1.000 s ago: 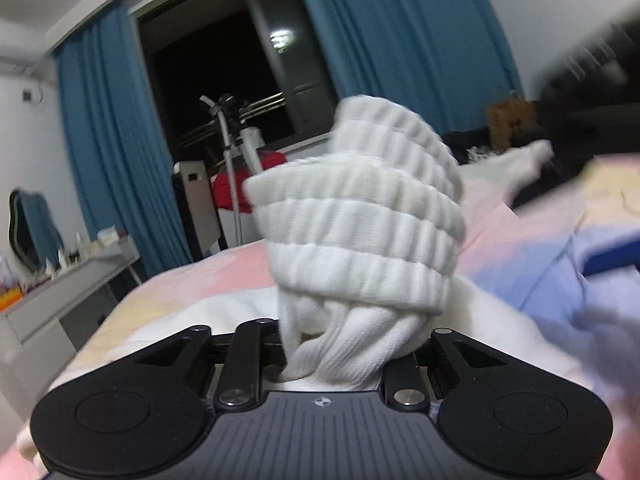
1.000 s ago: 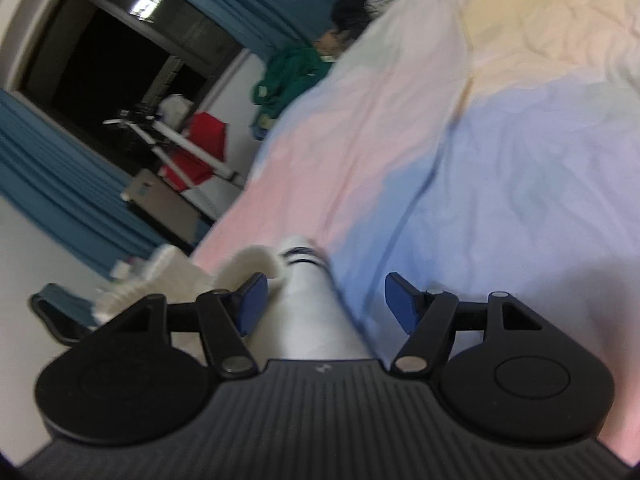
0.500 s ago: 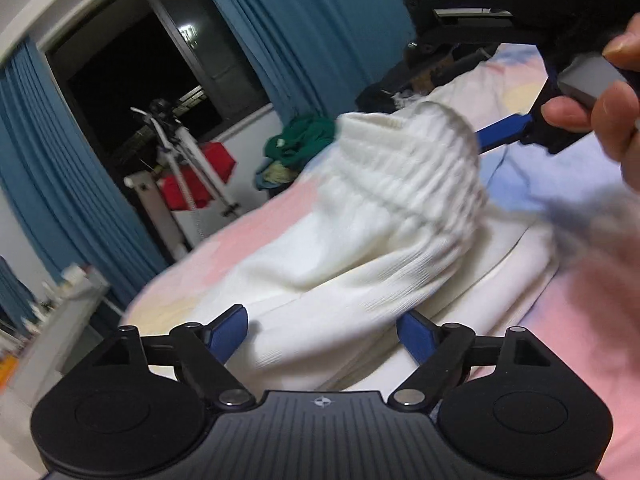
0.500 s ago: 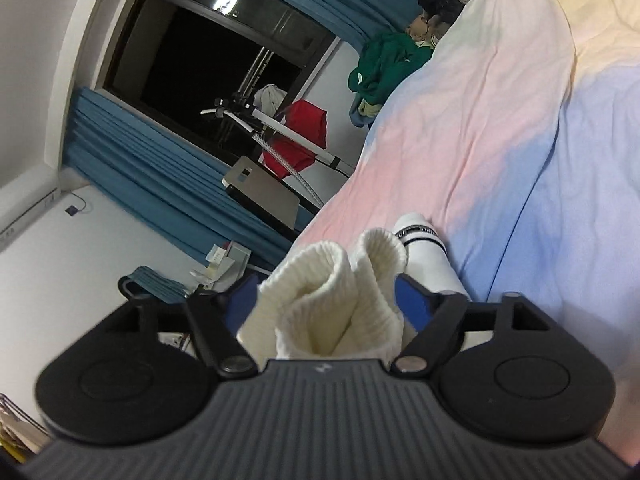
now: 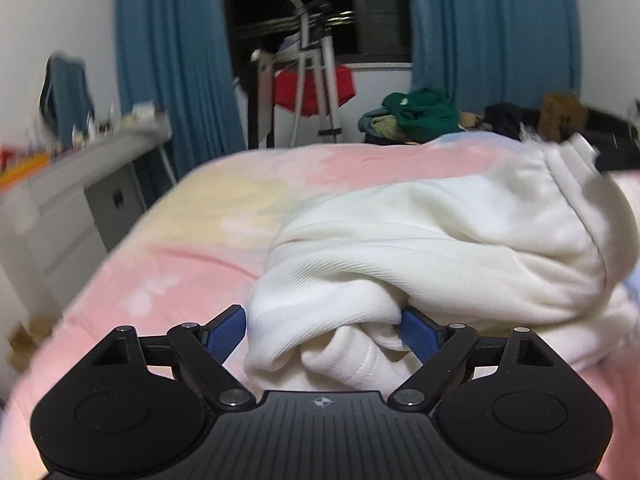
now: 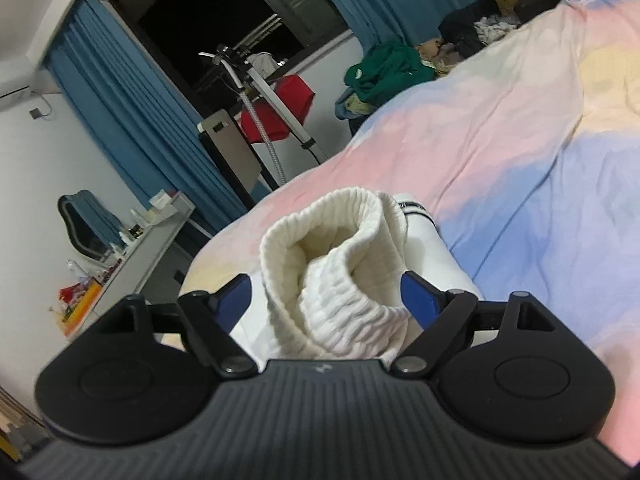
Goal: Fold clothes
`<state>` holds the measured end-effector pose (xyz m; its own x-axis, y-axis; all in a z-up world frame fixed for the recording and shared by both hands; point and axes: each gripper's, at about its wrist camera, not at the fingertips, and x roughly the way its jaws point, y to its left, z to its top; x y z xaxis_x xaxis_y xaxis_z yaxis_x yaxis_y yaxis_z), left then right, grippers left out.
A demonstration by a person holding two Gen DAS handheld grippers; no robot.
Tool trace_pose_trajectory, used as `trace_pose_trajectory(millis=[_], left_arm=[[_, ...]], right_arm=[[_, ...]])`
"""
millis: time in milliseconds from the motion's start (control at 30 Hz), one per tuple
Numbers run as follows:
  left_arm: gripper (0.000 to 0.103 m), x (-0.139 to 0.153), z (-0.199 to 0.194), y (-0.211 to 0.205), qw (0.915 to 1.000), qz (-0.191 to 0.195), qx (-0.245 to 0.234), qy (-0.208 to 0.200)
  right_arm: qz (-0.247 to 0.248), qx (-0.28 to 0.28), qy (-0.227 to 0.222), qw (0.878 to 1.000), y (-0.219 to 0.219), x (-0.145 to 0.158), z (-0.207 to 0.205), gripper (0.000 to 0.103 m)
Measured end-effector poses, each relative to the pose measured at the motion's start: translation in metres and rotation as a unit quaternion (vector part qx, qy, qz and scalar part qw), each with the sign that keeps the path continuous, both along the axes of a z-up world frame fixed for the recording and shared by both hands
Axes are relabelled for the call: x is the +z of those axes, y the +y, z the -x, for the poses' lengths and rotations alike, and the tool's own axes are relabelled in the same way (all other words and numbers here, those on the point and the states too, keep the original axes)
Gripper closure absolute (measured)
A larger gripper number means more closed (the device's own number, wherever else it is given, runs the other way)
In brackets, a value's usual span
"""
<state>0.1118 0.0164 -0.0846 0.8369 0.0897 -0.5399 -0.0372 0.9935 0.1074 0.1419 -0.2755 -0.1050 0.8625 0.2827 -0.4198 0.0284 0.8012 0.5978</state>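
On the pastel bed (image 6: 520, 128), a rolled white sock bundle (image 5: 420, 240) lies soft and light between the opening jaws of the left gripper (image 5: 322, 330) and right gripper (image 6: 326, 296), neither clamping; best pinched at its ribbed cuff (image 6: 332, 248), toward 12 o'clock

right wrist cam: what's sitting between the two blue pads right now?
The ribbed cuff of the white sock bundle sits between the right gripper pads; the jaws are opening, with gaps either side. Right wrist view shows it.
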Motion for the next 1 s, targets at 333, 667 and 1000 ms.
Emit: trace_pose_trajectory(millis=[333, 667, 1000], left_arm=[[0.019, -0.009, 0.039, 0.017, 0.9958, 0.085, 0.030, 0.013], [0.020, -0.015, 0.024, 0.018, 0.9919, 0.118, 0.044, 0.016], [0.024, -0.013, 0.030, 0.013, 0.9923, 0.116, 0.041, 0.013]], right_arm=[[-0.054, -0.024, 0.083, 0.995, -0.010, -0.024, -0.001, 0.017], [-0.199, 0.070, 0.129, 0.969, -0.002, -0.058, -0.011, 0.017], [-0.148, 0.094, 0.022, 0.984, -0.003, -0.020, -0.011, 0.025]])
